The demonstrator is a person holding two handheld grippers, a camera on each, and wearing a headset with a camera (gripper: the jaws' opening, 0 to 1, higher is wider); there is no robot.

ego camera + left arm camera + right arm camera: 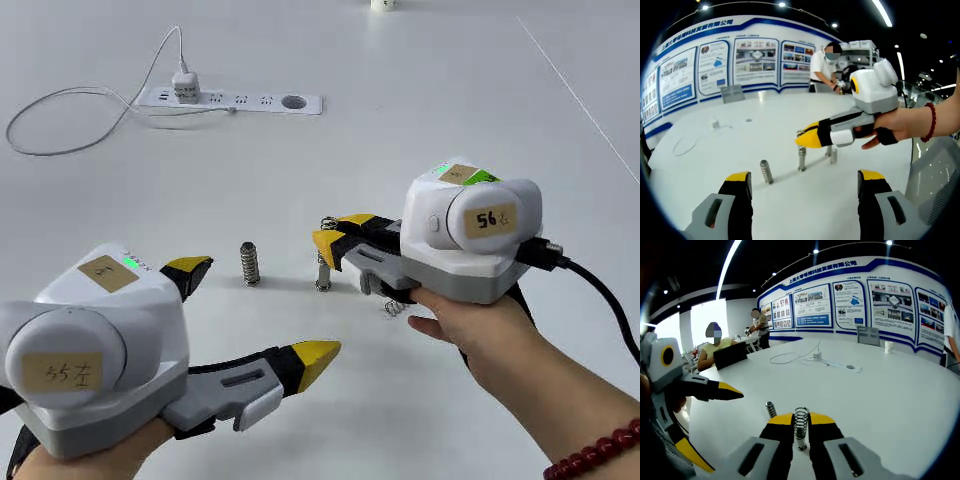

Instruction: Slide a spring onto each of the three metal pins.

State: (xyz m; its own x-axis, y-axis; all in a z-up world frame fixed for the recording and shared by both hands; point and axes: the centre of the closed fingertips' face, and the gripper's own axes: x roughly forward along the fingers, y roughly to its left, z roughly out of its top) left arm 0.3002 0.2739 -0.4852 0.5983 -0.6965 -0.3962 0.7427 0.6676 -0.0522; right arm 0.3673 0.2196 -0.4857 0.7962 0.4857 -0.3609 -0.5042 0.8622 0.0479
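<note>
- The right gripper has its jaws pinched in on a spring, one yellow tip on each flank of the coil at about mid-height.
- That spring stands upright over the middle pin. Its lower turns seem to be round the pin's top already, and the pin's foot shows beneath the jaws.
- Handling, as I judge it: this is a small, light wire coil, springy rather than stiff. Squeezed hard, it will bow or flick out sideways; held slack, the smooth wire will slip. A light side grip low on the coil, with the bore kept in line with the pin, should suit it best.
- The pins look like rigid metal standing free on their bases, so a sideways push could tip one.
- The left pin wears a spring down its whole length. The third pin, just beside the middle one on the right, looks bare, though it is too small to be sure.
- A loose spring lies on its side just beside the right hand, likely meant for the third pin.
- All three pins stand in a row out on the open table, well in from every edge that shows.
- The left gripper hangs spread wide and empty nearer the person's edge, apart from the row.
- A power strip lies towards the far edge.
</note>
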